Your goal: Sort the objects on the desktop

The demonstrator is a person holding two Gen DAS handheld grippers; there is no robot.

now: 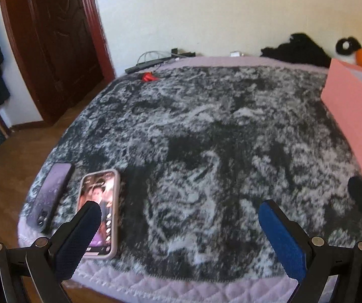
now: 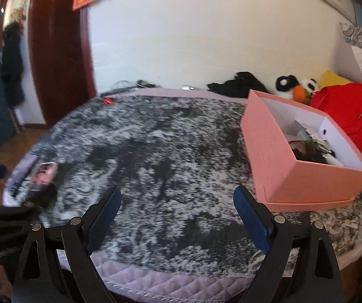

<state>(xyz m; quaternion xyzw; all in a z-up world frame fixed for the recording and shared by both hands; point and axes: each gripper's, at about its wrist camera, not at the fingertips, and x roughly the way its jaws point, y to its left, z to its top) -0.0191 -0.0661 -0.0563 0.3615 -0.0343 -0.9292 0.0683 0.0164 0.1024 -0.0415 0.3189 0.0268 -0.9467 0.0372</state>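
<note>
Blue-padded left tongs [image 1: 179, 217] hang spread wide and empty over the near edge of a bed, where a mottled grey-and-black fleece blanket [image 1: 206, 131] covers a quilted lilac mattress pad [image 1: 120, 285]. Just under the left pad lies a lit phone in a pale case [image 1: 99, 212], screen up; a second, purple phone [image 1: 52, 197] lies face down beside it, close to the bed's corner. Both appear to be what is left to sort, placed where the left tongs can reach them without crossing the bed.

Across the bed, the right tongs [image 2: 177, 210] are likewise released, nothing between the pads, angled down at bare blanket. To their right stands an open pink box [image 2: 281, 156], lid off and set under its base, with several small items already inside, though they are too jumbled to name. Its place on the far right side suggests it serves as the bin for collected things.

Behind it, against the wall, a penguin plush [image 2: 294, 85], a red garment [image 2: 350, 111] and dark clothing [image 2: 239, 84] lie untouched. A small red object [image 1: 150, 76] sits near the far edge.
</note>
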